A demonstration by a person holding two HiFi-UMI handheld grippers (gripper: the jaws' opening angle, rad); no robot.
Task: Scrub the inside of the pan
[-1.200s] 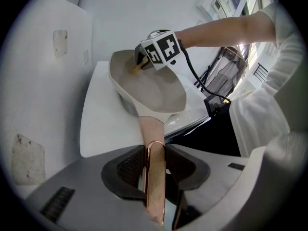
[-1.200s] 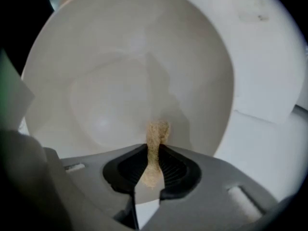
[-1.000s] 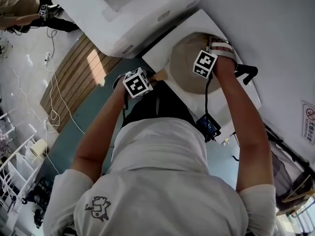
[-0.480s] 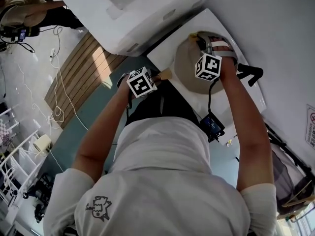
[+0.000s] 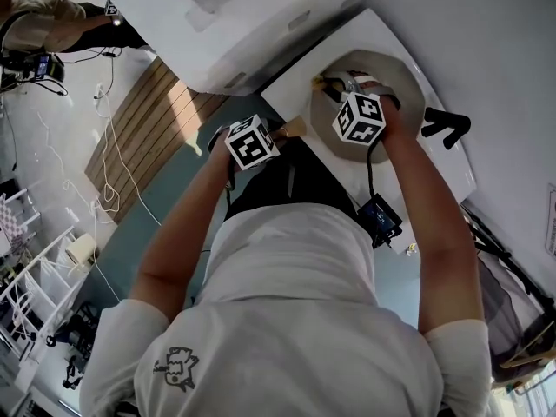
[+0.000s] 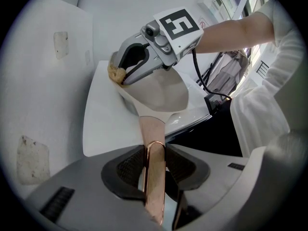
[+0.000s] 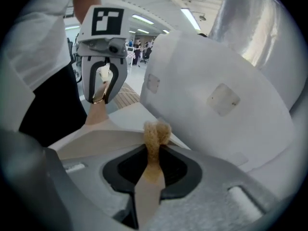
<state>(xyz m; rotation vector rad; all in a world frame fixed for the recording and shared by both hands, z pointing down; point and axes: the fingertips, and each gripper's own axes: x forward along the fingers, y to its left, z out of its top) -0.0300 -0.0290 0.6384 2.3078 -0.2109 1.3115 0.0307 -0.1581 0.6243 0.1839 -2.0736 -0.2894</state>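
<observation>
**Stiff pan, squishy scrubber**

Beige pan [image 5: 404,81] sits on the white counter [image 6: 103,124], looks rigid, slick inside, probably light. Coppery handle [image 6: 152,129] is the obvious grab spot and the left gripper [image 6: 155,165] is clamped on it. Right gripper [image 7: 153,167] pinches a soft tan scrubber [image 7: 156,130] up by the pan's rim.

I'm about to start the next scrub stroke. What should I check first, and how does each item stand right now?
1. Grip of left gripper on pan handle: ok, jaws clamp it.
2. Grip of right gripper on sponge: ok.
3. sponge pressing the inside of the pan: cannot tell; it is at the far rim.
4. pan over the white counter: ok.
</observation>
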